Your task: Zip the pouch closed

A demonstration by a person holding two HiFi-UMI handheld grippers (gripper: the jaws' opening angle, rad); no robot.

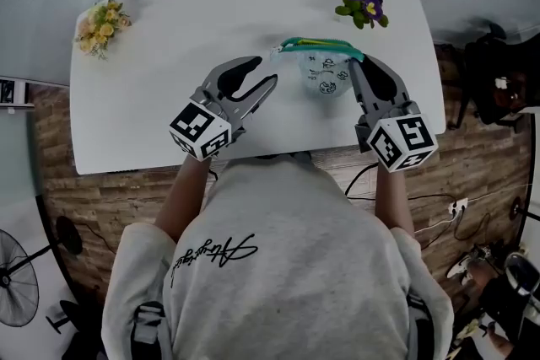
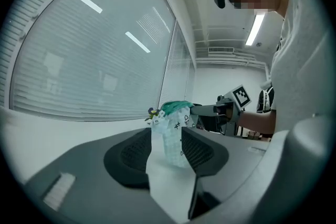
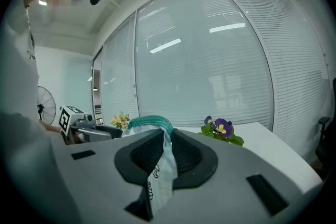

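A small clear pouch [image 1: 325, 76] with printed figures and a green zipper [image 1: 321, 45] hangs above the white table [image 1: 143, 105]. My right gripper [image 1: 358, 63] is shut on the pouch's right end, just under the zipper; in the right gripper view the pouch [image 3: 160, 176] is pinched between the pads and the zipper [image 3: 149, 122] arches to the left. My left gripper [image 1: 266, 70] stands open a little to the left of the pouch, with no contact. In the left gripper view the pouch [image 2: 172, 136] shows beyond the spread jaws, and the right gripper [image 2: 210, 110] holds it from the far side.
A bunch of yellow flowers [image 1: 101, 25] lies at the table's far left corner, and a purple flower plant [image 1: 363, 4] stands at the far right, just behind the pouch. The table's near edge runs close to the person's body. A fan [image 1: 17, 282] stands on the floor at the left.
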